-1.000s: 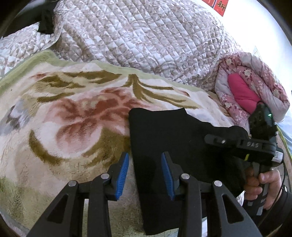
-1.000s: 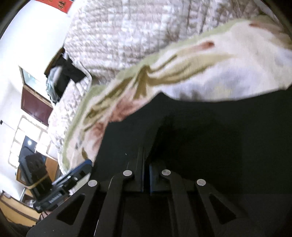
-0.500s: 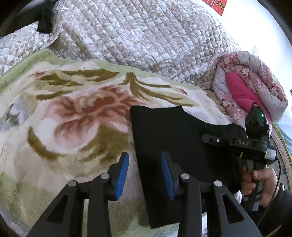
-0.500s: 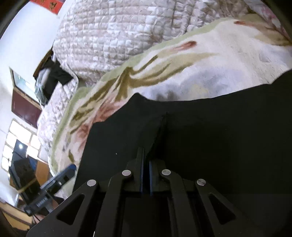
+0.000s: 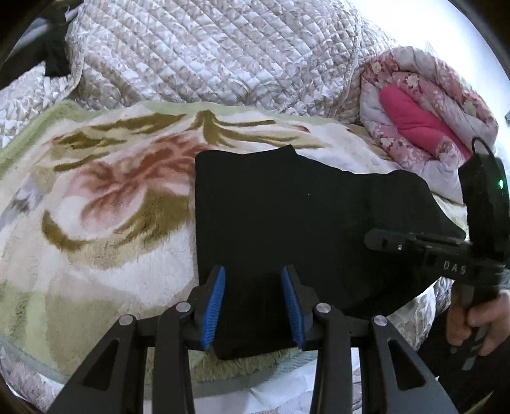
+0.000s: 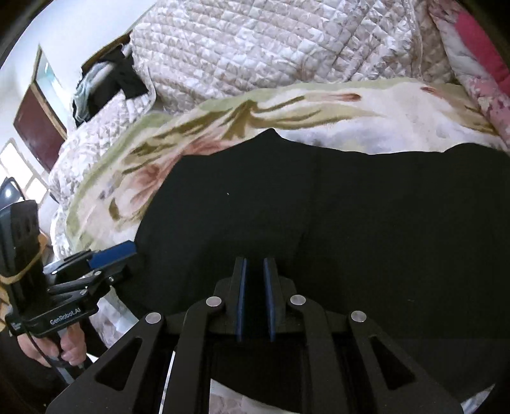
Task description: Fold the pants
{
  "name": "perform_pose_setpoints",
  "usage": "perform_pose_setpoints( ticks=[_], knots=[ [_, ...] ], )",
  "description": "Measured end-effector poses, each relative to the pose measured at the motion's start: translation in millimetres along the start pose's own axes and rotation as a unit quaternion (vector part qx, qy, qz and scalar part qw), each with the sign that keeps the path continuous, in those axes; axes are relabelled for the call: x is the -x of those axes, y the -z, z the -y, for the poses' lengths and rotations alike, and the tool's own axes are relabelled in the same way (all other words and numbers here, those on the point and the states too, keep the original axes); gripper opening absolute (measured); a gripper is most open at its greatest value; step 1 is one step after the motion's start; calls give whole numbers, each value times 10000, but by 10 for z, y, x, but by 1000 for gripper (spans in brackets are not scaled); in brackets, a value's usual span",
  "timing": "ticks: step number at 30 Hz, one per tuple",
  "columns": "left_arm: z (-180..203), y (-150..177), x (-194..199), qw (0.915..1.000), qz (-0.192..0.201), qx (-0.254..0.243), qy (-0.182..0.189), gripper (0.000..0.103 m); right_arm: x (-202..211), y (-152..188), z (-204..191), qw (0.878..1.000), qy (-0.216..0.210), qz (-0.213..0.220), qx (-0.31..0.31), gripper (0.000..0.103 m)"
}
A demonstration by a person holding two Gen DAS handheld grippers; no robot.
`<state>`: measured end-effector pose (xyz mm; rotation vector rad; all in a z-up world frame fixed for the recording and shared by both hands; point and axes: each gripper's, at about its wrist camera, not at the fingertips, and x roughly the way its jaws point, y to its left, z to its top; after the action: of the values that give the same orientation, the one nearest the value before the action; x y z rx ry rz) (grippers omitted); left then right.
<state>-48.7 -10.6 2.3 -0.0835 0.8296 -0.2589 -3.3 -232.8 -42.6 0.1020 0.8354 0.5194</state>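
The flat black fabric pants [image 5: 287, 207] run under the left gripper's black frame, so their near edge is partly hidden. In the right wrist view they spill past the right edge. The bare hand [image 5: 475, 321] gripping the right handle is half cut off, its fingers blurred. The dark clothes heap [image 6: 105, 86] by the quilted headboard is too small to identify.

You get soft, even daylight; the wall [image 5: 430, 28] blows out white. Fisheye bends the edges, the black pants [image 5: 302, 223] swallow detail, and the blanket [image 5: 95, 197] blurs slightly.
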Motion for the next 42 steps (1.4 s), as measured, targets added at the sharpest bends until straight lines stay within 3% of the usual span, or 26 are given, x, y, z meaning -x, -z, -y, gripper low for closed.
perform_pose_setpoints(
  ticks=[16,19,21,29,33,36,38,41,42],
  knots=[
    [44,39,-3,9998,-18,-120,-131,39,64,88,-27,9993,292,126,198,10],
    [33,23,-7,9999,-47,-70,-74,39,113,54,-23,9979,523,313,229,11],
    [-11,-35,-18,10000,-67,-5,-31,39,105,11,1,9972,621,342,222,16],
    [-141,-529,-249,9999,-64,-53,-87,39,-19,-399,-83,9971,477,508,319,17],
    [-155,-737,-451,9999,-150,21,-27,39,-261,-625,-84,9983,398,351,254,17],
    [-143,-829,-629,9998,-197,-21,20,39,-553,-688,133,9986,514,-74,-69,14],
    [-168,-838,-749,9995,-297,20,68,39,-522,-696,275,9988,331,61,-360,11],
    [-158,-810,-732,9998,-198,-43,92,39,-367,-681,417,9943,931,221,-477,14],
    [-150,-794,-710,9998,-180,-74,90,39,-337,-660,459,9939,915,221,-570,14]
  ],
)
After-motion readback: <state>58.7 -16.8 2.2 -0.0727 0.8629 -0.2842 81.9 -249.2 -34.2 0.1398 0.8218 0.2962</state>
